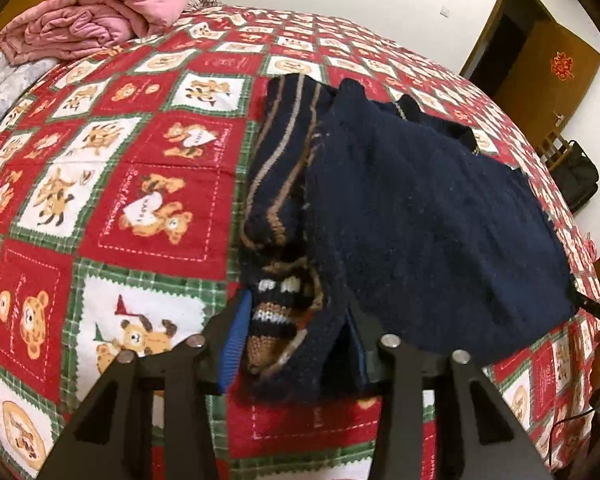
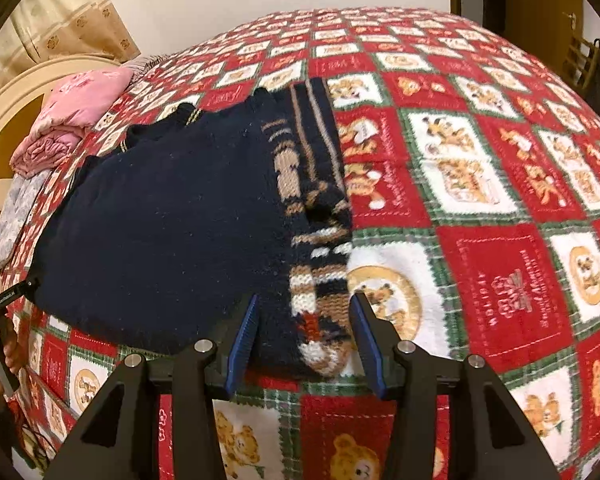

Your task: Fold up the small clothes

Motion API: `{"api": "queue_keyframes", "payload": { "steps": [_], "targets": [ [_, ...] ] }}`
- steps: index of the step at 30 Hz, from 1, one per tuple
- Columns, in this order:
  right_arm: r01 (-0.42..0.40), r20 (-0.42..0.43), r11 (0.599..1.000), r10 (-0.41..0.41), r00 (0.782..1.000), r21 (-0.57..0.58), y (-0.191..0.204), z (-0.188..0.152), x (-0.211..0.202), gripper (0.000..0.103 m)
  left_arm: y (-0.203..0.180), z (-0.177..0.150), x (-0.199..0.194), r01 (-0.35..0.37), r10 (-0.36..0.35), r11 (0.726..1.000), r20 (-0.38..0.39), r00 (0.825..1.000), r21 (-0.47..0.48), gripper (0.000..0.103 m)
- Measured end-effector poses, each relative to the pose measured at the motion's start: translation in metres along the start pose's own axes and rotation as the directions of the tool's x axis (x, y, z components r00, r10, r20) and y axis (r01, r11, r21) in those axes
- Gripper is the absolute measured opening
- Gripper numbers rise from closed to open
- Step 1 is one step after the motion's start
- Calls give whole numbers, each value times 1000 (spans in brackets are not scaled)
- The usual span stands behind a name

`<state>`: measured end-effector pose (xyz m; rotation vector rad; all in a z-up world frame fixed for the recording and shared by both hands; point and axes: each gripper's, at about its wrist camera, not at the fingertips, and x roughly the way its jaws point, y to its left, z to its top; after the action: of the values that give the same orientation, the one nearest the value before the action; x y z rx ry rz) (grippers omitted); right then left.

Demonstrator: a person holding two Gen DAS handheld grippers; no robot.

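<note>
- Your left gripper has its blue-padded fingers pinched onto a bunched, patterned hem corner of the navy sweater; the knit fills the gap between the pads and bulges out toward the camera.
- Your right gripper has its jaws spread wide, one blue pad on each side of the striped near corner of the same sweater. Whether either pad touches the knit, you cannot tell from this view.
- The sweater lies in the middle of the bear-print bedspread, plain navy side up over most of its area, with a folded strip of brown, white and tan pattern running along one edge. That patterned edge is on the left in the left wrist view and on the right in the right wrist view.
- In the left wrist view the near part of the sweater hangs lifted off the bedspread from the clamped corner, while its far end rests on the bed.
- A folded pink quilt sits at the head of the bed, well apart from the sweater, with a grey-patterned pillow just below it.
- A brown door and a dark bag stand beyond the far side of the bed.
- Both grippers point low and forward across the bed, from opposite ends of the same hem; your left gripper shows at the left edge of the right wrist view, gripped by your hand.
</note>
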<state>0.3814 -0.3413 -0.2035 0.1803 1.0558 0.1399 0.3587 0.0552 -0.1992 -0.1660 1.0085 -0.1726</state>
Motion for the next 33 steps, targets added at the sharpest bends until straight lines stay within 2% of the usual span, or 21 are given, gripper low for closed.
{"api": "queue_keyframes", "payload": {
  "steps": [1,3,5,11,13,15,19,21,23,24,25,26,27,29,31,33],
  "targets": [
    [4,1,1000,-4,1000,-3,2,-1,1,47,0,-1,0,2,-2,1000,0,1000,7,39],
    [45,7,999,-44,999,-28,6,-2,2,32,-1,-2,0,8,-8,999,-1,1000,32,31],
    [61,9,998,-60,998,-34,5,-3,2,27,0,-3,-1,20,-20,999,-5,1000,50,22],
    [117,14,990,-116,993,-83,7,-3,1,27,1,-6,-10,1,-1,997,-1,1000,84,20],
    [128,25,989,-126,992,-77,9,-3,-6,30,5,-10,-17,17,-19,997,25,1000,69,20],
    [152,48,986,-149,988,-71,12,-3,-14,40,8,-14,-21,28,-29,998,40,999,47,23],
    [159,109,980,-146,983,-116,35,-3,-36,41,8,-27,-38,47,-49,999,91,995,27,23],
    [118,142,981,-96,985,-152,52,-3,-48,41,6,-37,-44,37,-41,999,116,992,40,23],
    [46,169,979,-12,985,-198,73,-7,-57,42,6,-52,-51,31,-39,998,145,989,56,23],
    [8,180,977,31,983,-211,80,-9,-60,47,6,-57,-53,35,-45,997,158,986,65,23],
    [-65,191,974,107,976,-215,86,-13,-61,51,8,-66,-54,36,-47,997,170,984,71,23],
    [-116,204,971,159,966,-209,91,-17,-60,57,10,-72,-54,41,-53,997,175,983,71,23],
    [-159,227,966,205,952,-206,95,-24,-59,58,13,-78,-54,56,-67,996,181,981,64,23],
    [-215,249,960,256,934,-178,102,-37,-50,58,23,-94,-51,83,-87,996,173,981,31,23],
    [-292,266,949,313,912,-116,102,-54,-41,58,28,-104,-58,111,-111,994,212,971,12,25],
    [-373,287,925,379,880,-76,101,-78,-32,58,30,-114,-60,104,-107,994,223,969,24,25]
  ]
}}
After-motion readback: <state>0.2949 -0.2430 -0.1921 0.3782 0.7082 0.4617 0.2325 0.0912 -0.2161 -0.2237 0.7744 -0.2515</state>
